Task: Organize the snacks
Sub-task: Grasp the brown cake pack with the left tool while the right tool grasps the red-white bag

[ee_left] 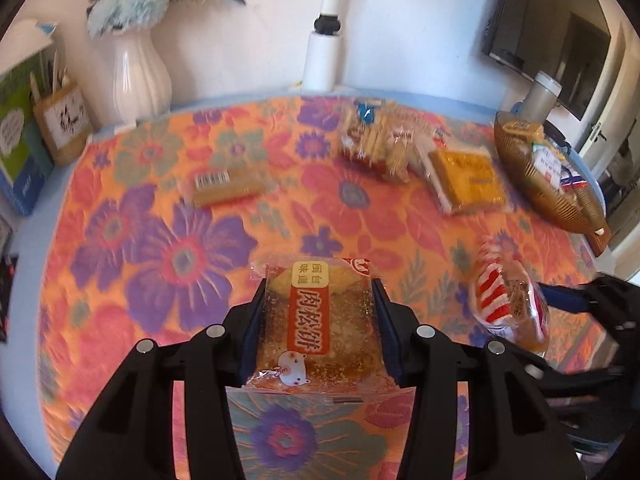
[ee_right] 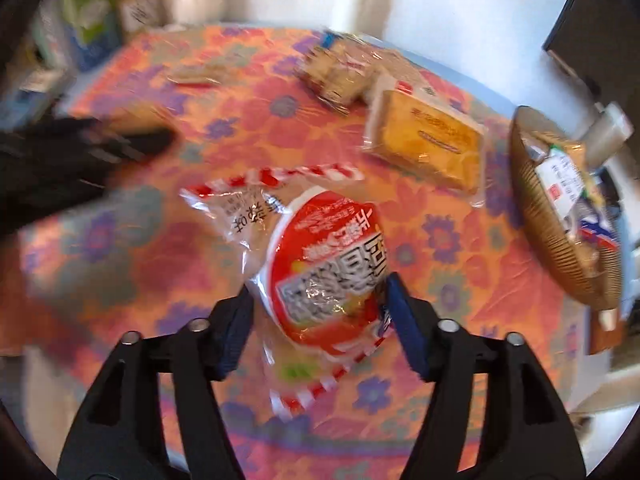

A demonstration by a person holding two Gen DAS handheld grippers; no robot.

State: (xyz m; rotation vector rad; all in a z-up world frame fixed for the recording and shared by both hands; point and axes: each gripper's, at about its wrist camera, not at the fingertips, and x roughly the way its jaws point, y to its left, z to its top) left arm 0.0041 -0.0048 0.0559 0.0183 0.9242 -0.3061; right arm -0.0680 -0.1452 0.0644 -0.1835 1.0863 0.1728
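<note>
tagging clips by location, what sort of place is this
Most likely a home living or dining room: a table with a flowered tablecloth, a white vase of flowers against the wall, and a woven basket holding snacks.

My left gripper (ee_left: 320, 300) is matte black plastic, two broad arms that fork into slotted struts, each with a long narrow cut-out. Four round silver screw heads sit across its frame, two at about 8 o'clock of the left wrist view's centre and two at about 4 o'clock. The inner faces of its fingers (ee_left: 256, 320) carry dark navy blue pads with a fine ribbed texture.

My right gripper (ee_right: 320, 300) is the same build: black forked arms, four silver screws in a row, blue ribbed pads (ee_right: 408, 332) on the inside. A thin black crossbar links each pair of struts.
</note>
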